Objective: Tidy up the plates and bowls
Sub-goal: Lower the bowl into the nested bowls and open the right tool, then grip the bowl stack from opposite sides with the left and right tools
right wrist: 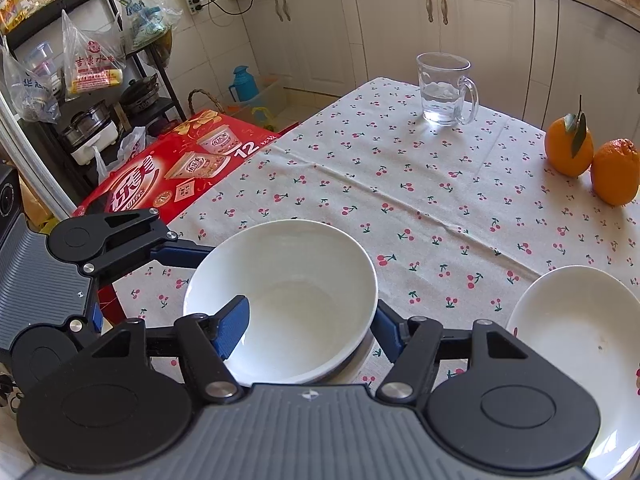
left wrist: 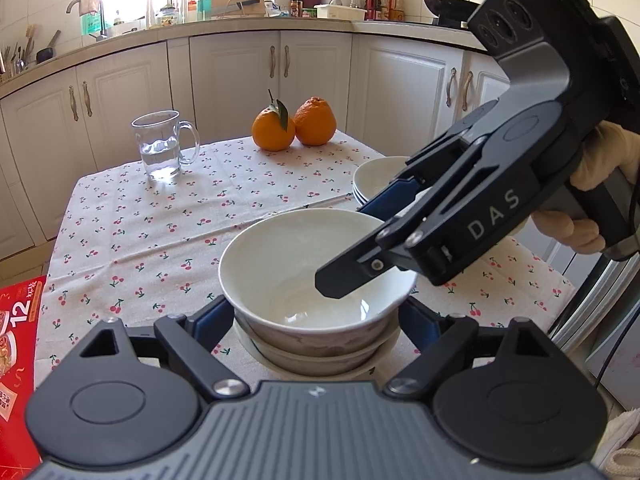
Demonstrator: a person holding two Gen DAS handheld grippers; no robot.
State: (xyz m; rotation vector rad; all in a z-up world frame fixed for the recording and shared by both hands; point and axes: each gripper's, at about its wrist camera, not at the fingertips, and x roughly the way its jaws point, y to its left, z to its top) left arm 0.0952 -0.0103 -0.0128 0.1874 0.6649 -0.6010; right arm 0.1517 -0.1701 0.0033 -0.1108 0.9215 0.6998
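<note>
A white bowl [left wrist: 296,268] sits nested on top of other bowls [left wrist: 320,356] on the cherry-print tablecloth. My left gripper [left wrist: 316,320] is open, its blue pads either side of the stack's lower part, apart from it. My right gripper [left wrist: 360,248] is open around the top bowl's right rim, one finger [left wrist: 344,280] inside the bowl and one outside. In the right wrist view the bowl [right wrist: 292,300] lies between my right gripper's [right wrist: 308,326] fingers, the left pad [right wrist: 234,326] inside it. A stack of white plates [left wrist: 376,178] stands to the right, also seen in the right wrist view [right wrist: 576,320].
A glass mug with water [left wrist: 162,146] and two oranges [left wrist: 294,124] stand at the table's far side. A red carton [right wrist: 172,164] lies beside the table's left edge. Kitchen cabinets [left wrist: 240,76] run behind. A shelf rack [right wrist: 80,80] with bags and pots stands at left.
</note>
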